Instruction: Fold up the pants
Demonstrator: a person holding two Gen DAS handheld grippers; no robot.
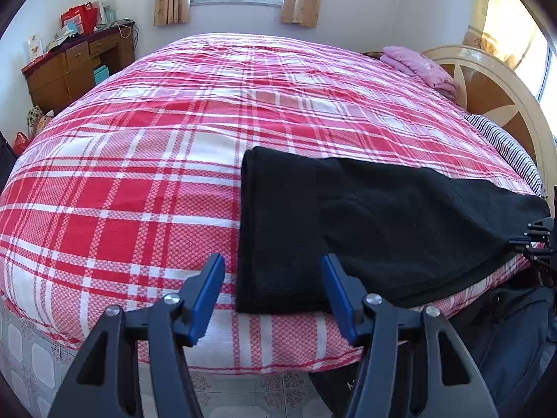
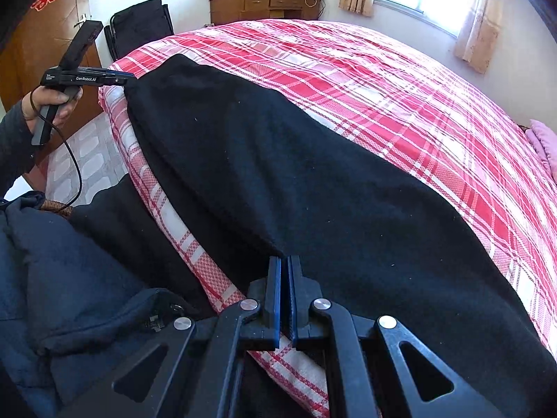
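Black pants laid along the near edge of a plaid-covered bed, one end let go, the other still pinched.

The pants (image 1: 383, 216) lie flat on the red-and-white plaid bedspread (image 1: 139, 191), already doubled leg over leg, their near margin just at the bed's edge. The left gripper (image 1: 273, 289) stands released, its blue pads (image 1: 209, 289) apart on either side of the left end of the cloth and pressing on nothing. The right gripper (image 2: 285, 296) is clenched on the near hem at the right end. The fabric looks like a soft, thick knit: light, limp, matte and unlikely to slip, but prone to sag and wrinkle if lifted from one point. Judged best taken at two corners of one end, both layers together, and carried over to the other.
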